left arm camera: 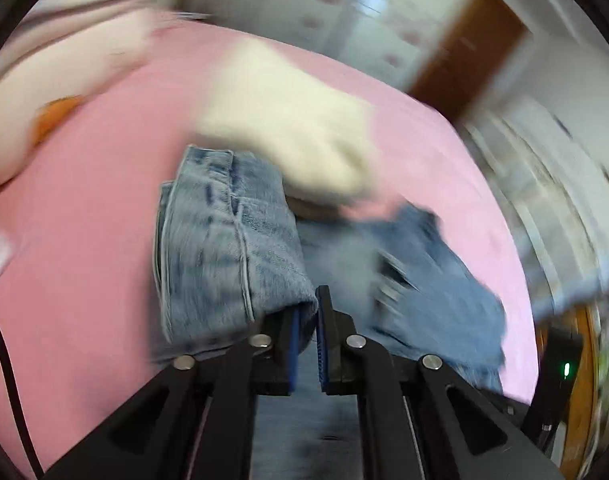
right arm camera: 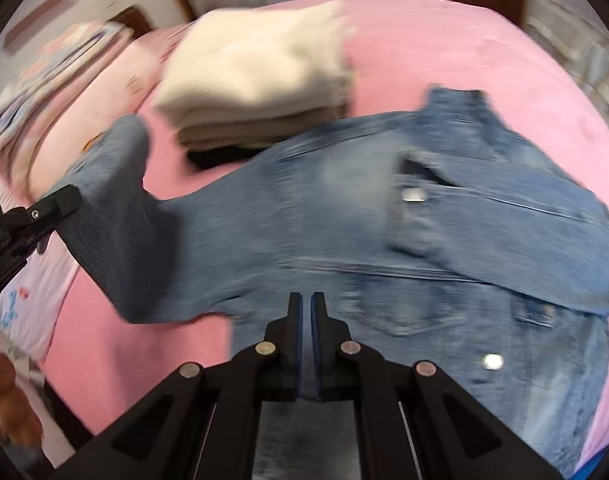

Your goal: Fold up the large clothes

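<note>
left gripper (left arm camera: 306,312) fingers pinching blue denim jacket (right arm camera: 384,240) sleeve cuff | right gripper (right arm camera: 306,308) fingers nearly touching, holding nothing | risk: thin pinch slipping, sleeve dropping onto pink bed (right arm camera: 464,48)

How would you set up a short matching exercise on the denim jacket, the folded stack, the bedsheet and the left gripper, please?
Things:
1 denim jacket
2 folded stack
3 bedsheet
4 left gripper

Descriptions:
A pink
B clamped on the sleeve
C blue, spread out
D cream, beyond the jacket

Pairs: 1-C, 2-D, 3-A, 4-B.
</note>
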